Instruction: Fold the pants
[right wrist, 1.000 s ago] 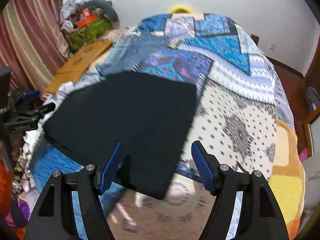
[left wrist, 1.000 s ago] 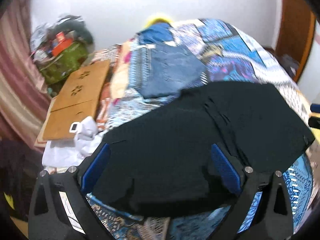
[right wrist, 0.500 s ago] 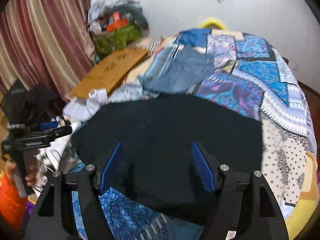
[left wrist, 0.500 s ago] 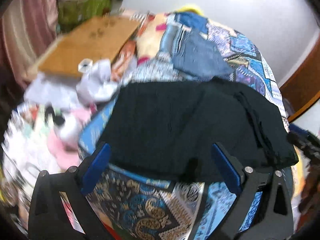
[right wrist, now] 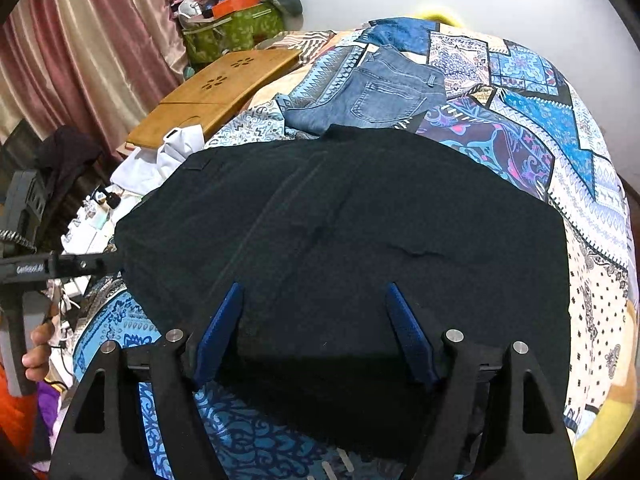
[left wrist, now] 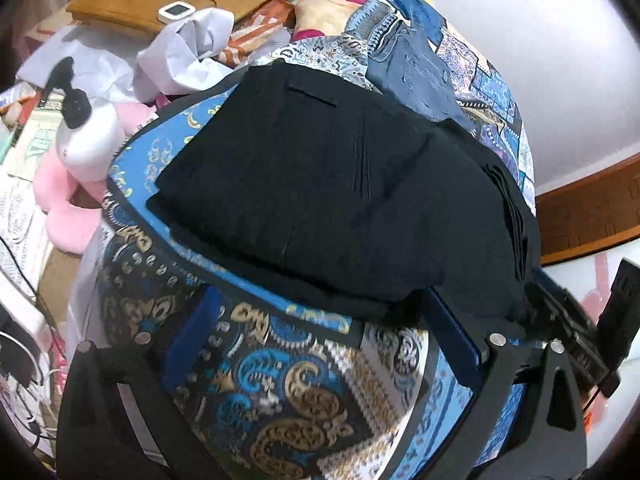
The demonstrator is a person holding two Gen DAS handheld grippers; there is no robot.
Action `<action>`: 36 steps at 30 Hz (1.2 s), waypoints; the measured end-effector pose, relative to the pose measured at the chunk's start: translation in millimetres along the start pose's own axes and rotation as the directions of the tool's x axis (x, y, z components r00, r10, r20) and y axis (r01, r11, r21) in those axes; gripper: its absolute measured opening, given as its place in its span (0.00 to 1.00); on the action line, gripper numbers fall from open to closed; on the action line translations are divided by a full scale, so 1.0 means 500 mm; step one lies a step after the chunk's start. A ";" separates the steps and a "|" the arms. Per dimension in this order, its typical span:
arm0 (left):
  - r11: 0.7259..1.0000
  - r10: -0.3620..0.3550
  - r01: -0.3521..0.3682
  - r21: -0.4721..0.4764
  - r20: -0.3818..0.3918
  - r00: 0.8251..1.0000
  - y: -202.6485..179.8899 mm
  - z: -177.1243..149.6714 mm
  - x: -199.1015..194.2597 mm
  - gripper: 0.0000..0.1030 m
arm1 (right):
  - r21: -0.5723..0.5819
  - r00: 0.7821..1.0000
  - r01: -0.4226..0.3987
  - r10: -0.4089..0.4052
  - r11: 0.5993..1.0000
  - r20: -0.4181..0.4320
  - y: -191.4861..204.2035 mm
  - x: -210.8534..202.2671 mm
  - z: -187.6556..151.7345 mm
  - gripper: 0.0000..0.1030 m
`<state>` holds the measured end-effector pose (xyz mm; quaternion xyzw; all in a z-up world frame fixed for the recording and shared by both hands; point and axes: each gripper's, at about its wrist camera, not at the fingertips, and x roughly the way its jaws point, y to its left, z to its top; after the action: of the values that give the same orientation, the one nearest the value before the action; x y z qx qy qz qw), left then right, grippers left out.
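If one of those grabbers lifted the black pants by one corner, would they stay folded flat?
Probably not. The black pants drape limply over the bedspread with soft creases, so they would likely sag and unfold. Stacked layers at the edge suggest some weight. The matte cloth should not slip much.

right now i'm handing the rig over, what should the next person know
Left tool: open, empty, over the bedspread just short of the black pants' near edge.
Right tool: open, empty, fingers apart over the pants' near edge.
Pants: folded into a thick, stacked bundle on the bed, with folded jeans lying beyond them.
Done: at least one fold is in.
Left: probably one more fold or a tidy-up, then set aside.
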<state>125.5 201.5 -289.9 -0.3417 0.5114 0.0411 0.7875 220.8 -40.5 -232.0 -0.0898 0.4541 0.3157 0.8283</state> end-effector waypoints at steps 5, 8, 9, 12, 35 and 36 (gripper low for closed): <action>0.994 -0.083 0.081 -0.076 -0.025 0.996 0.019 0.036 0.029 0.98 | 0.005 1.000 -0.013 0.013 1.000 0.006 -0.002 0.000 -0.003 0.70; 0.987 -0.108 0.102 -0.122 -0.047 0.993 0.034 0.060 0.055 0.98 | 0.006 1.000 -0.019 0.019 1.000 0.008 -0.003 0.001 -0.003 0.70; 0.985 -0.113 0.106 -0.135 -0.049 0.992 0.038 0.068 0.063 0.98 | 0.005 1.000 -0.020 0.020 1.000 0.007 -0.003 0.001 -0.003 0.70; 0.986 -0.083 0.076 -0.145 -0.041 0.996 0.041 0.092 0.080 0.80 | 0.005 1.000 -0.026 0.026 1.000 0.009 -0.005 0.001 -0.003 0.71; 0.953 0.087 -0.201 0.228 0.430 0.899 -0.205 0.125 -0.140 0.19 | 0.232 0.981 0.061 -0.102 0.971 0.167 -0.165 -0.161 -0.067 0.70; 0.946 0.072 -0.203 0.253 0.448 0.891 -0.231 0.126 -0.150 0.19 | 0.245 0.982 0.073 -0.113 0.967 0.152 -0.176 -0.160 -0.081 0.70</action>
<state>186.9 171.4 -154.8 -0.1659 0.3474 0.0958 0.9179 214.7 -162.6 -202.5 0.0150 0.4140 0.2259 0.8817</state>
